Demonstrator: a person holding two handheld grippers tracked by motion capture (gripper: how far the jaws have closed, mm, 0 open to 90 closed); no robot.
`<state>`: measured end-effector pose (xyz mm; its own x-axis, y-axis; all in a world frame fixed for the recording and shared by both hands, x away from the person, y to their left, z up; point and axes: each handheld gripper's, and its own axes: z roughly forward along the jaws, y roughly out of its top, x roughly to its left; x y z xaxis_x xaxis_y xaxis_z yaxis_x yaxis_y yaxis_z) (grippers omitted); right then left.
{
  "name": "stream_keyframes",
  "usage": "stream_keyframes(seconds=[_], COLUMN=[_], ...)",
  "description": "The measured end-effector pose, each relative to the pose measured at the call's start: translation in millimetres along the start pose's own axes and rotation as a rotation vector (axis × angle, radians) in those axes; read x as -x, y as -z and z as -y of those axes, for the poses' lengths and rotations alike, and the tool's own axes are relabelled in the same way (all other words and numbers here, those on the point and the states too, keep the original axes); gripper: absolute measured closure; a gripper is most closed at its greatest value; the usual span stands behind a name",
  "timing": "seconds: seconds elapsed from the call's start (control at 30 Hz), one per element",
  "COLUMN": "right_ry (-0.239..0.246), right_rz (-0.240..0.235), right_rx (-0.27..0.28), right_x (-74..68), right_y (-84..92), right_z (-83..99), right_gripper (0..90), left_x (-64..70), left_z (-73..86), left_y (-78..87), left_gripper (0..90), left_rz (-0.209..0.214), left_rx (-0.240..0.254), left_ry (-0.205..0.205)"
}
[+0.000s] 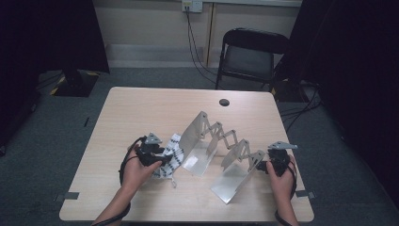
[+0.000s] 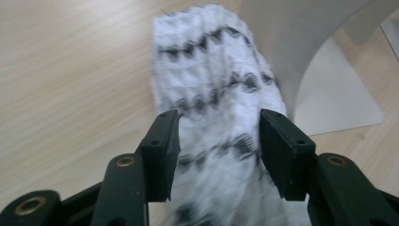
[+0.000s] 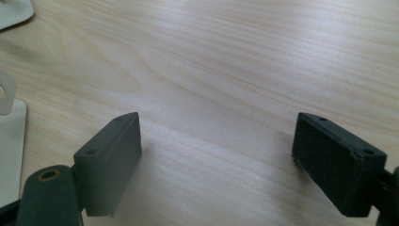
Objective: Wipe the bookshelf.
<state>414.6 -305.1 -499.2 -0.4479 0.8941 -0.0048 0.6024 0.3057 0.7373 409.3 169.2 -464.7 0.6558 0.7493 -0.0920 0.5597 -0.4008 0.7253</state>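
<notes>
White knitted cloth with black zigzag bands (image 2: 211, 94) lying on the pale wooden table (image 1: 141, 113), its far end against the left plate of the expandable metal scissor-link rack (image 1: 214, 141). The left gripper (image 2: 219, 141) straddles the cloth with jaws parted, pads not pressing it. The right gripper (image 3: 216, 155) rests wide open over bare wood beside the rack. Risk: closing here may pinch only a loose fold, letting the cloth slip, or drag it and shift the rack. The high view shows the whole rack; the left gripper view shows the jaw-to-cloth gap.
</notes>
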Motion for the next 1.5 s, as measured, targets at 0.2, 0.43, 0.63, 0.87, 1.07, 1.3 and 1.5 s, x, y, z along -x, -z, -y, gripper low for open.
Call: stream_keyframes(seconds=[0.2,0.43,0.63,0.87,1.07,1.3,1.5], right_ry=[-0.002,-0.002,-0.003,-0.006,-0.007,-0.007,-0.007], right_rz=[0.0,0.0,0.002,0.005,0.005,0.005,0.005], right_rx=[-0.001,0.0,0.0,-0.001,-0.001,-0.001,-0.001], right_x=[-0.1,0.0,-0.1,-0.5,-0.6,-0.6,-0.6], right_y=[0.0,-0.1,-0.3,-0.7,-0.8,-0.9,-0.9], right_z=[-0.1,-0.2,-0.3,-0.7,-0.8,-0.8,-0.9], right_gripper=[15.5,15.5,15.5,15.5,15.5,15.5,15.5], left_x=[-8.5,-7.5,2.0,6.5,6.6,6.7,9.0], left_z=[15.0,15.0,9.1,-0.2,-3.8,-9.0,-21.8], left_y=[-9.8,-14.3,-21.5,-36.2,-40.1,-38.7,-29.7], left_gripper=[49.9,55.3,66.9,76.4,78.5,79.5,79.9], left_rz=[-0.012,-0.013,-0.015,0.044,0.076,0.088,0.11], left_rx=[-0.05,-0.053,-0.049,-0.023,-0.026,-0.05,-0.023], left_ry=[0.007,-0.021,-0.01,0.074,0.074,0.053,0.041])
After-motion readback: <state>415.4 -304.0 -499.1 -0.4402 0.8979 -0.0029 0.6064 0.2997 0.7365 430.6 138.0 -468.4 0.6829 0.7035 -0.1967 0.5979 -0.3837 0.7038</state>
